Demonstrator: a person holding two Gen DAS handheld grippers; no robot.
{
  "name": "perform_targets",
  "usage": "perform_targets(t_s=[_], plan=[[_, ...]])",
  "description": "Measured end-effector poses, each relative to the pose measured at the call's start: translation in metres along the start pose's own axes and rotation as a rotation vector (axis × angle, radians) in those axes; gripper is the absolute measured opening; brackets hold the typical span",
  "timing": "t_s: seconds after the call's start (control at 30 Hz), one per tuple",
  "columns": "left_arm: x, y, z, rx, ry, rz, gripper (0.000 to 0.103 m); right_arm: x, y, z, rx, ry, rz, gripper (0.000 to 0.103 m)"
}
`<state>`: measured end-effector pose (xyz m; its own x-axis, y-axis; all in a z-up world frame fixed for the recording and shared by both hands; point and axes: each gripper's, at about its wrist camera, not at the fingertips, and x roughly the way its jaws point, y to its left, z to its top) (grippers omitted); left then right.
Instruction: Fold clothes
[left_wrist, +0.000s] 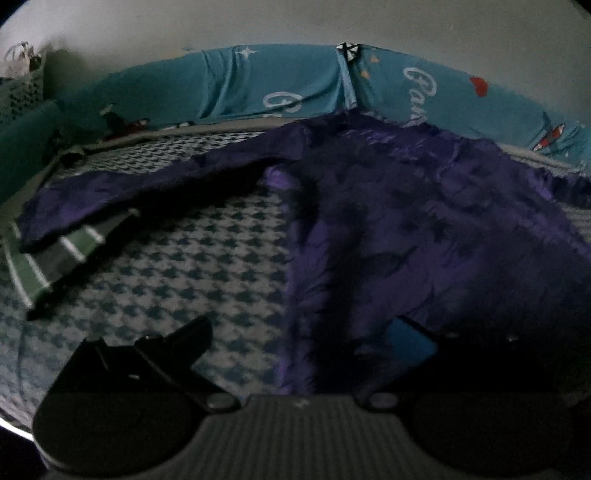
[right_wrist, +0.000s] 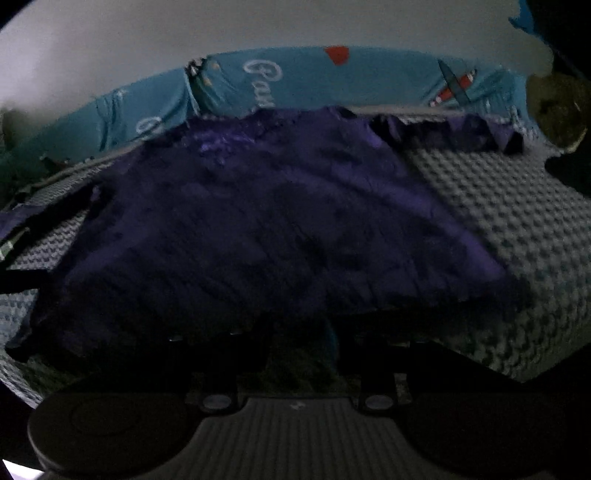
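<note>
On the bed (left_wrist: 177, 258), left view: purple top (left_wrist: 424, 221) spread flat, sleeve out left; left hand-held gripper (left_wrist: 306, 343) open over its near hem. Right view: right hand-held gripper (right_wrist: 306, 347) at hem, grip unclear. Likely light, limp, slippery; pinch hem corners.

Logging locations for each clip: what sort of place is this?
Probably a bedroom: a purple garment lies spread on a houndstooth-patterned bed cover, with teal printed pillows or bolsters along the plain wall behind.
</note>
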<state>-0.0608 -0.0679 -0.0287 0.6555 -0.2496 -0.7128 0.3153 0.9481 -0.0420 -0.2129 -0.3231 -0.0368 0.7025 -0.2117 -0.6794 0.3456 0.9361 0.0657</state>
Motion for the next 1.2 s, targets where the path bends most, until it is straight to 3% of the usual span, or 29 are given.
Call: perform_targets(t_s=[0.43,1.2], plan=[[0.033,-0.041,0.032,0.062,0.019,-0.044,0.103,0.026,-0.01,0.056,-0.043,0.0,0.13,0.032],[0.095,-0.059,0.08,0.189,0.081,-0.077,0.103,0.103,-0.047,0.149,0.058,-0.056,0.115,0.034]])
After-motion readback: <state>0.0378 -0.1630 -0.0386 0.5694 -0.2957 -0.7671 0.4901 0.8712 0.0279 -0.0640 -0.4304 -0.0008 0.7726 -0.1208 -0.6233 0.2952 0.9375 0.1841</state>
